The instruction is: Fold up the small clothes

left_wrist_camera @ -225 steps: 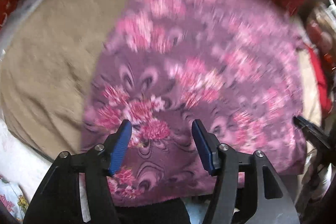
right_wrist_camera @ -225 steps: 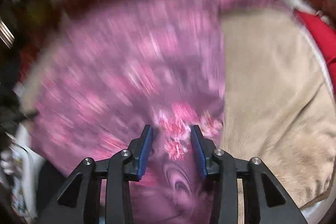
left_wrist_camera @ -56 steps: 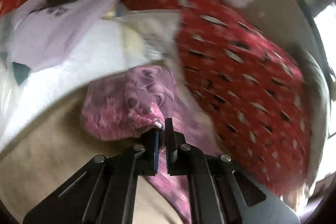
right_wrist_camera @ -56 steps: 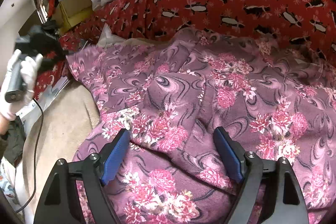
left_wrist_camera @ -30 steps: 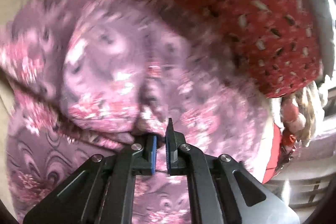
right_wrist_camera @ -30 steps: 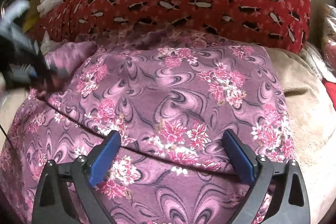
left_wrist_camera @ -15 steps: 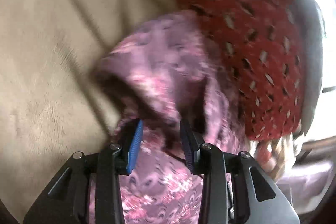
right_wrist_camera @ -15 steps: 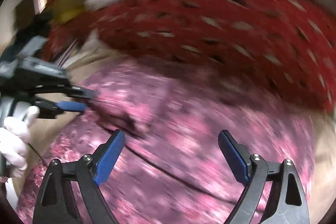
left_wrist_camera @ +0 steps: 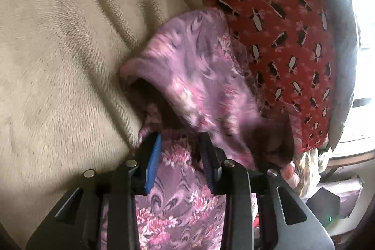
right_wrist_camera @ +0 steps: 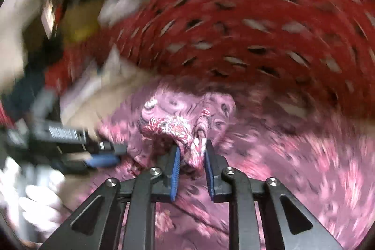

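Note:
A purple garment with pink flowers (left_wrist_camera: pixel 199 76) lies bunched on a beige blanket (left_wrist_camera: pixel 70 39), one edge folded over into a hollow loop. My left gripper (left_wrist_camera: pixel 179 135) stands partly open over the garment's near part, and the cloth passes under its blue pads without being pinched. In the blurred right wrist view my right gripper (right_wrist_camera: pixel 191 144) has its jaws closing on a raised bunch of the same garment (right_wrist_camera: pixel 178 123), which fills the gap between the pads. The left gripper (right_wrist_camera: pixel 105 156) shows there at the left, held by a white-gloved hand (right_wrist_camera: pixel 39 203).
A red cushion with a black and white print (left_wrist_camera: pixel 281 27) rises right behind the garment, seen again as the red cushion (right_wrist_camera: pixel 257 27). Bright window light and cluttered bags (left_wrist_camera: pixel 328 191) sit at the far right. Beige blanket spreads to the left.
The left gripper went from shut on a fold to partly open and swung over to the blanket's side. The right jaws closed from wide apart onto a bunch of the garment and rose.

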Available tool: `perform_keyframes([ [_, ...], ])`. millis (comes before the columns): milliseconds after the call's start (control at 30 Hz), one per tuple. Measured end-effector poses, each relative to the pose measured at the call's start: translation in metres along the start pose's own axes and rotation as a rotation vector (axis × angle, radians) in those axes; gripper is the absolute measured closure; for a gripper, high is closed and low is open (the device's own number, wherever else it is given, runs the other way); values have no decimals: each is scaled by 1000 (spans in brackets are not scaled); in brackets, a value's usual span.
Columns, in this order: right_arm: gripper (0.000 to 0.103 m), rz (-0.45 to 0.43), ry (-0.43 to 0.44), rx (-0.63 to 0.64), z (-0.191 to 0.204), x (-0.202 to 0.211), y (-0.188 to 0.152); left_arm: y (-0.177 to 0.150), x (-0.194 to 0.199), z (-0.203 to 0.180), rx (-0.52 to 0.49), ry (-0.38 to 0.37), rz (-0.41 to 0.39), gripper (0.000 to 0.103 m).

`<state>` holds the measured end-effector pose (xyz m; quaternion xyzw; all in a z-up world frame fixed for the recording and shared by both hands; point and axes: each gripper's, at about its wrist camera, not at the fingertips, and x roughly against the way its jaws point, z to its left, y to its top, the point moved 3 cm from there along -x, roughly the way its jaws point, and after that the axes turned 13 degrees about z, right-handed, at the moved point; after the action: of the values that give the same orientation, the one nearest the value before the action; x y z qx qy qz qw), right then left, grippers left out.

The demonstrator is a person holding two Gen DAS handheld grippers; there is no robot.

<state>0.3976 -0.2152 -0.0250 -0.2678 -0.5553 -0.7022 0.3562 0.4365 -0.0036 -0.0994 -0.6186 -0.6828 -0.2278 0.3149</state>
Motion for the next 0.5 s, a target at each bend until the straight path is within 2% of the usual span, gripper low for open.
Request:
perform_keyframes([
  [67, 85, -33, 63, -129, -36, 23, -11, -6, 3, -4, -16, 19, -6, 72],
  [133, 85, -56, 82, -233, -71, 42, -27, -12, 5, -6, -29, 32, -9, 70],
  [200, 85, -66, 80, -310, -102, 55, -41, -18, 2, -9, -31, 37, -10, 61],
  [300, 85, -51, 72, -436, -149, 65, -72, -28, -2, -12, -39, 52, -3, 61],
  [367, 85, -12, 100, -515, -172, 62, -94, -32, -5, -15, -44, 58, 5, 61],
  [467, 78, -24, 111, -605, -192, 72, -117, -38, -5, -21, -57, 55, 8, 60],
  [500, 68, -48, 130, -637, -195, 76, -120, -38, -6, -23, -60, 54, 7, 54],
])
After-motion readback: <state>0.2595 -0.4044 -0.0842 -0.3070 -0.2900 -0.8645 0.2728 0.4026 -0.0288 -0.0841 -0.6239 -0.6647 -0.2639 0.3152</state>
